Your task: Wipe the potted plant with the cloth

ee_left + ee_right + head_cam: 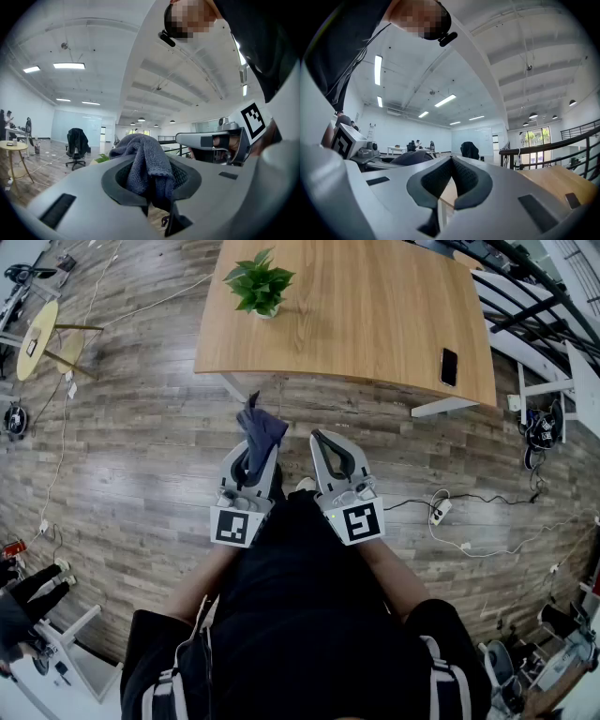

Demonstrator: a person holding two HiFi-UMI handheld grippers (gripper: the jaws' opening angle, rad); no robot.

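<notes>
Grey cloth (261, 427) juts from left tool (253, 457) toward table (375, 315).

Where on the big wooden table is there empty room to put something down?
The table is mostly bare. The wide middle, between the potted plant near its left end and the black phone by the near right edge, is free. So is the near edge in front of the plant. Only those two spots are taken.
</notes>
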